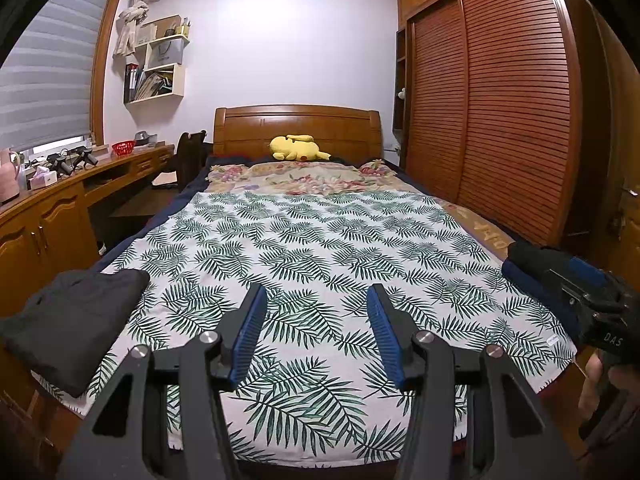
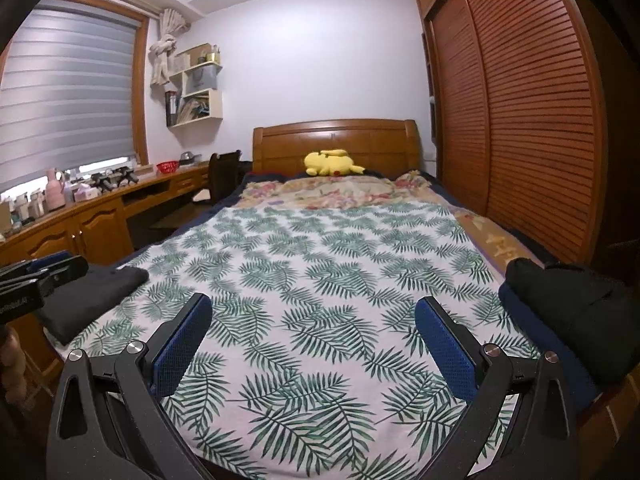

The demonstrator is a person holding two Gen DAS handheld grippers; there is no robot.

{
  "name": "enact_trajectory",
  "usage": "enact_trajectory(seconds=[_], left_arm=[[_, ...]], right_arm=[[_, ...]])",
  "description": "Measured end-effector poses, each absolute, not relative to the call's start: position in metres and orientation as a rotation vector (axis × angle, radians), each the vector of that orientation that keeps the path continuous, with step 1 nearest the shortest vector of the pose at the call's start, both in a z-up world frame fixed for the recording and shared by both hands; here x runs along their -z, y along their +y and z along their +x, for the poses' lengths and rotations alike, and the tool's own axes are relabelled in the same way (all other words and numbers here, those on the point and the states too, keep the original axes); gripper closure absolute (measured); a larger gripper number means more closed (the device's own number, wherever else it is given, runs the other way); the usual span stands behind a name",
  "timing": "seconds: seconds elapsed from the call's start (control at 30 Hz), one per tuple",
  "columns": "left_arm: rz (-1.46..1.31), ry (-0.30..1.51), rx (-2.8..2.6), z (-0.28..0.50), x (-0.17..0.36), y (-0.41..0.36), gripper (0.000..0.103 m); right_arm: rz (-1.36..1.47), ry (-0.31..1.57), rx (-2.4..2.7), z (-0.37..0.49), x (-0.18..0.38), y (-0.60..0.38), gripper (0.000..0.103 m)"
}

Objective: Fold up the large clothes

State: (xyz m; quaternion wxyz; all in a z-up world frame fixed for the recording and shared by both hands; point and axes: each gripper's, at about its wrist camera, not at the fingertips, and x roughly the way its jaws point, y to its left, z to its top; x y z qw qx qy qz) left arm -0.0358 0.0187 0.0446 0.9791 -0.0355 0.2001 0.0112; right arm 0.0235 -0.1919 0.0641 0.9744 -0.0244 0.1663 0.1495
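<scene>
Both hand-held grippers, left and right, spread (nothing between) above the leaf-print sheet.

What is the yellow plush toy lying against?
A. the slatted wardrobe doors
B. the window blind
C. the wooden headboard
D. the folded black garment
C: the yellow plush toy lies at the far end of the bed, right in front of the wooden headboard.

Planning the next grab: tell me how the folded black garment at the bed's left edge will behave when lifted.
The folded black garment is soft cloth, so it will probably sag and unfold if pinched at one edge. It lies flat on the leaf-print sheet, so it should slide rather than roll. Its near corner sits at the bed's edge and may slip off if pushed.
</scene>
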Motion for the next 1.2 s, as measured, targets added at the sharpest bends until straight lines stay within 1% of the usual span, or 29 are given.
enact_trajectory(seconds=[1.2], left_arm=[[-0.065,0.401,-0.025,-0.0371,-0.0451,0.0139,0.052]], right_arm=[[-0.042,0.334,-0.310,0.0155,-0.0673,-0.1878,0.000]])
